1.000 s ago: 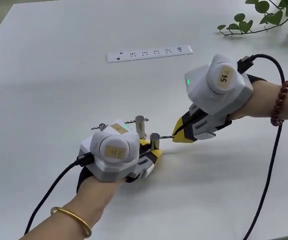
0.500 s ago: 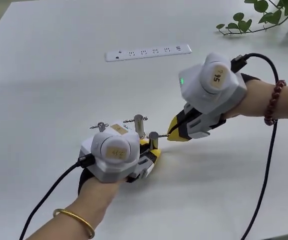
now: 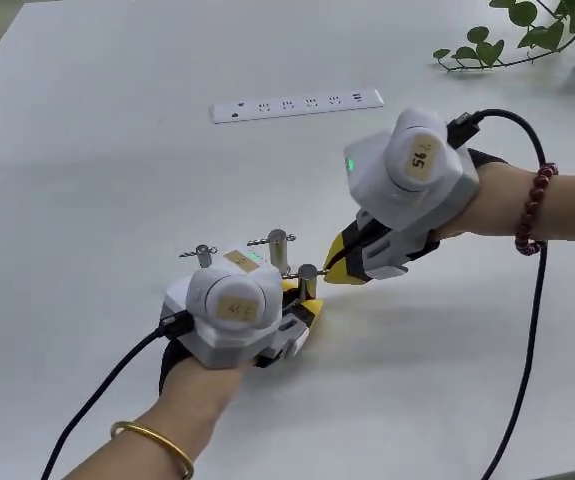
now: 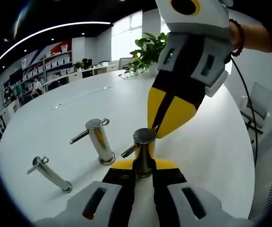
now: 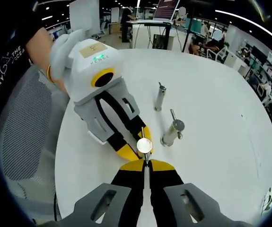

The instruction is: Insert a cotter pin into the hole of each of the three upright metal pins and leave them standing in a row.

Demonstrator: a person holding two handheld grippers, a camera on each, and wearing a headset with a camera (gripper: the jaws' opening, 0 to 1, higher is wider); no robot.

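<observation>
At a white table (image 3: 107, 170), the left gripper (image 3: 302, 303) has its jaws clamped around the base of the near metal pin (image 3: 308, 279), which stands upright. The right gripper (image 3: 331, 271) – jaws pinched on a cotter pin (image 4: 128, 150) – sits just beside the pin's head, and the cotter pin's tip pokes out the far side of the hole. Behind, the middle pin (image 3: 278, 248) and the far pin (image 3: 204, 256) each carry a cotter pin – the far one looks tilted in the left gripper view. A power strip (image 3: 297, 104) lies well apart.
</observation>
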